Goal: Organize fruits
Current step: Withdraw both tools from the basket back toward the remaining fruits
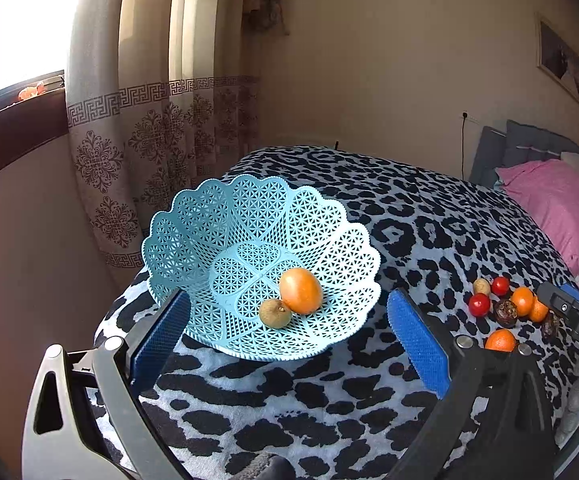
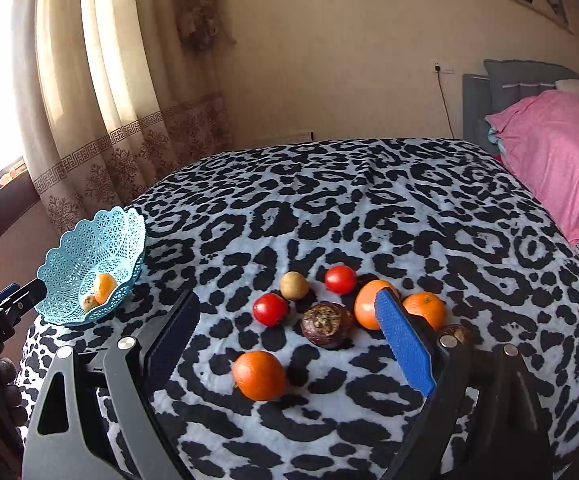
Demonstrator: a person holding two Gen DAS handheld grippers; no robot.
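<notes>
While both claws hang over the bed (image 2: 369,200) with its black-and-white spotted blanket, neither grips anything: the left claw (image 1: 289,328) stands wide, its blue pads to either side of the pale blue lattice basket (image 1: 193,220), and the right claw (image 2: 289,336) is just as wide above the loose fruit.

The left wrist view looks straight into the basket, where an orange fruit (image 1: 300,290) touches a small brownish one (image 1: 275,313) on the basket floor. In the right wrist view that basket shows only small and side-on at the bed's left edge, with the left claw's body beside it.

The right wrist view lays out the loose fruit plainly: two red tomatoes (image 2: 270,309), a tan round fruit (image 2: 294,285), a dark wrinkled fruit (image 2: 327,325) in the middle, and a near orange (image 2: 259,375) lying apart from the rest. Two more oranges (image 2: 425,309) sit behind the right blue pad, and another dark fruit is mostly hidden there. A pink pillow (image 2: 545,160) lies at the headboard end
</notes>
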